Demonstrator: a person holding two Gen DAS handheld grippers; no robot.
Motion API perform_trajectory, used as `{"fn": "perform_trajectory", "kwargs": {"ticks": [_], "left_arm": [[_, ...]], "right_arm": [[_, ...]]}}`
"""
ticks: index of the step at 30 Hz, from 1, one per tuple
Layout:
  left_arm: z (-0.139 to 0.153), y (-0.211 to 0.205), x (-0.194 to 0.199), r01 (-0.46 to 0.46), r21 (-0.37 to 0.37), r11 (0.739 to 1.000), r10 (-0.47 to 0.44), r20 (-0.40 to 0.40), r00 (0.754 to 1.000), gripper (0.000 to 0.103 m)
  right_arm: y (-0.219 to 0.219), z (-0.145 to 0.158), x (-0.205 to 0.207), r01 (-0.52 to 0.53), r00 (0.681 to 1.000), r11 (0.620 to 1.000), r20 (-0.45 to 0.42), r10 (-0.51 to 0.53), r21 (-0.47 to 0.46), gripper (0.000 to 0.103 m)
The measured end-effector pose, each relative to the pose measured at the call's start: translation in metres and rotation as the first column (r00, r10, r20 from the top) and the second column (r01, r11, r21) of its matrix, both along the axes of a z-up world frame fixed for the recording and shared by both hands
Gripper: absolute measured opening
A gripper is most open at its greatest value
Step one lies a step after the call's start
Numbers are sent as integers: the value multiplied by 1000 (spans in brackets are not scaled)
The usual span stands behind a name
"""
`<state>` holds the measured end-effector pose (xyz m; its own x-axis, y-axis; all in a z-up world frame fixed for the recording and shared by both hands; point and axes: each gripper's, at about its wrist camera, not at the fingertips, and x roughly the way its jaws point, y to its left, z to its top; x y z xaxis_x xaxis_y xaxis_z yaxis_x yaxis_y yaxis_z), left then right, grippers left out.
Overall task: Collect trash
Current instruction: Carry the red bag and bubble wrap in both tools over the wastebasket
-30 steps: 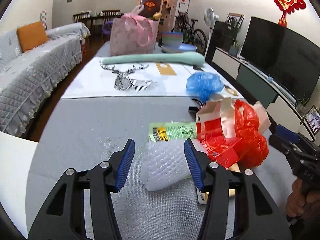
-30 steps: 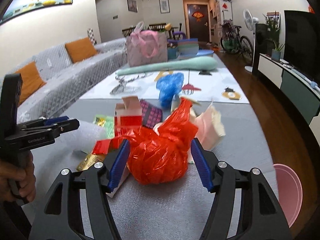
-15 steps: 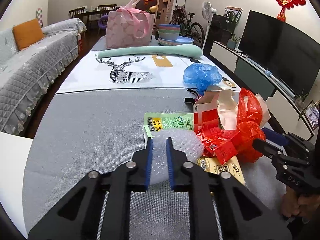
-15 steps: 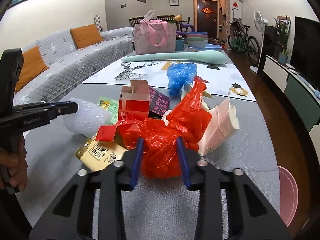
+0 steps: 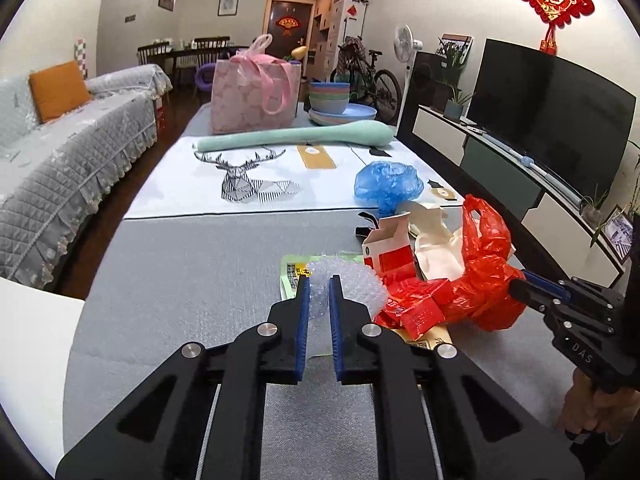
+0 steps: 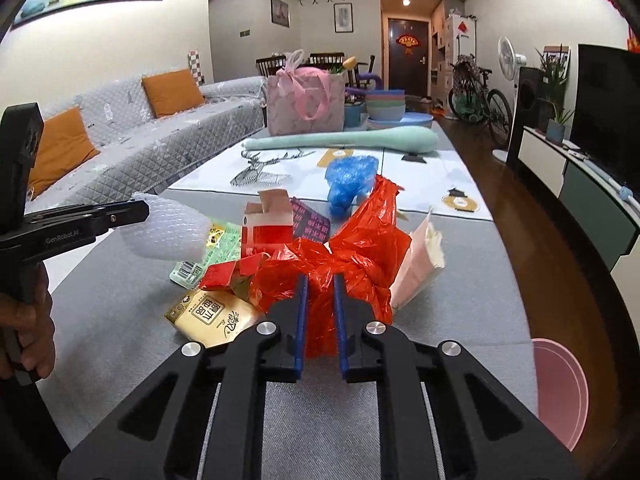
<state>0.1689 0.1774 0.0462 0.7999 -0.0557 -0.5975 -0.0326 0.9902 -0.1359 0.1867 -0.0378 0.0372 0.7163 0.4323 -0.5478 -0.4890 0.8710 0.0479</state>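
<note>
The left gripper point(image 5: 319, 306) pinches the bubble wrap point(image 6: 166, 230). The right gripper point(image 6: 319, 308) pinches the red bag point(image 6: 356, 248). Boxes point(image 6: 266, 226) and wrappers point(image 6: 210, 316) lie uncollected.

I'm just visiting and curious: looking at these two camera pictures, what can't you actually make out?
- What the red plastic bag holds: opaque plastic, both views.
- The pink round thing, right wrist view: cut off by the fisheye edge, so unidentifiable.
- The green packet, left wrist view: mostly hidden under the bubble wrap and left gripper; print too small.
- The pink gift bag contents: hidden by its walls.
</note>
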Motion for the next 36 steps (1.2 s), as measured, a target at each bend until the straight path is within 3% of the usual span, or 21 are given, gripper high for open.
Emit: {"fn": "perform_trajectory", "kwargs": {"ticks": [16, 36], "left_arm": [[26, -14, -26, -12, 37, 999, 7, 132, 991, 10], [11, -63, -49, 3, 23, 1000, -6, 143, 990, 10]], "right_arm": [[-34, 16, -18, 60, 996, 998, 71, -61, 19, 12], [-77, 28, -33, 125, 984, 991, 122, -129, 44, 12]]}}
